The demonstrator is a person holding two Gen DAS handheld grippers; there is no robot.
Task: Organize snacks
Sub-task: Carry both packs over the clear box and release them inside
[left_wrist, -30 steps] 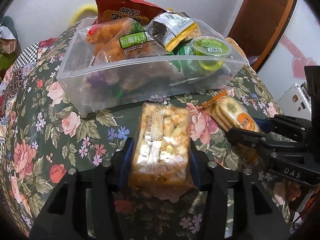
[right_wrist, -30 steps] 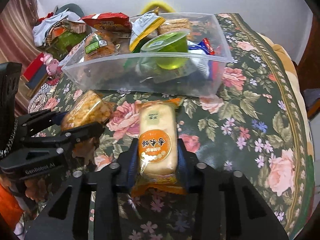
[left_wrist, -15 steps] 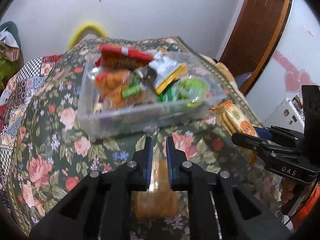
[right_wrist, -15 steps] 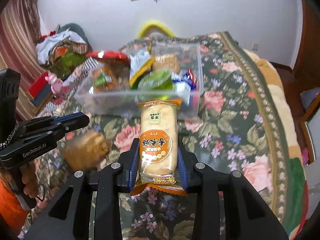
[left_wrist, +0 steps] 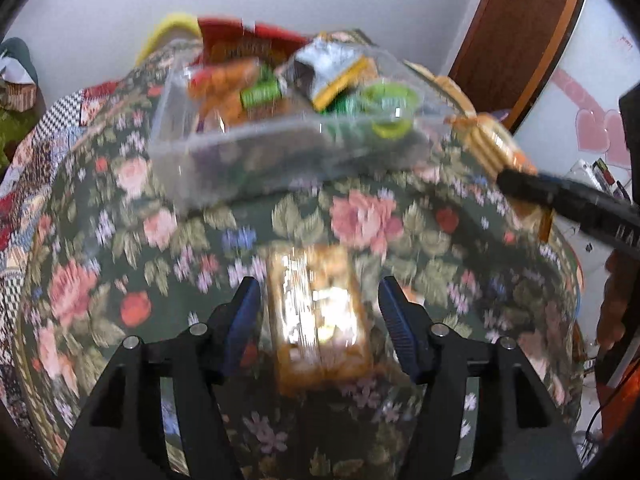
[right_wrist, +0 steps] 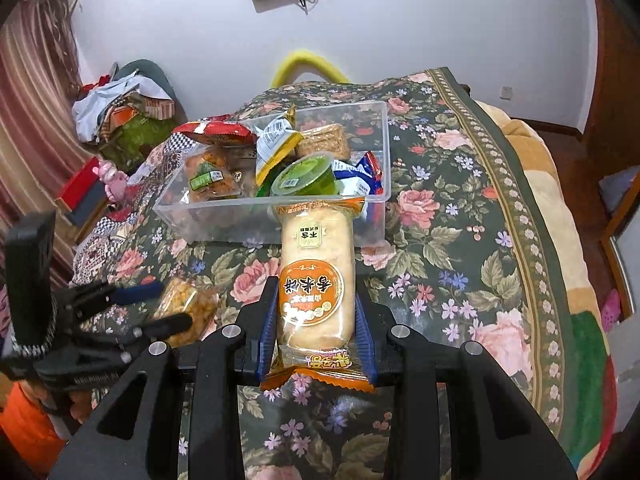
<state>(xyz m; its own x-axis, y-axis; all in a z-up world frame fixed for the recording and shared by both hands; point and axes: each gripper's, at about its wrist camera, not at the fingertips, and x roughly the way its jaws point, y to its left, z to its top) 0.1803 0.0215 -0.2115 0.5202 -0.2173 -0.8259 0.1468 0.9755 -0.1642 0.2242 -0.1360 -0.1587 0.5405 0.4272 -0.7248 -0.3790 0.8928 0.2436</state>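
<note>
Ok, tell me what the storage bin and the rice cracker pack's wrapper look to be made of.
Storage bin: looks like rigid clear plastic with a slightly frosted finish, since the snacks inside show through its walls. Rice cracker pack, shut in the right gripper: apparently thin glossy plastic film, see-through over the crackers, with printed orange, crimped ends.

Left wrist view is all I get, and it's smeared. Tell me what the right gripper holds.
Observer: The right gripper is shut on a rice cracker pack with a round orange label.
Operator: Now describe the back of the bin.
Observer: In the clear bin, a brown square snack sits at the back, behind the green jelly cup.
Operator: Name what's at the bin's right end.
Observer: A blue, white and red packet lies against the right wall, beside the cup.
</note>
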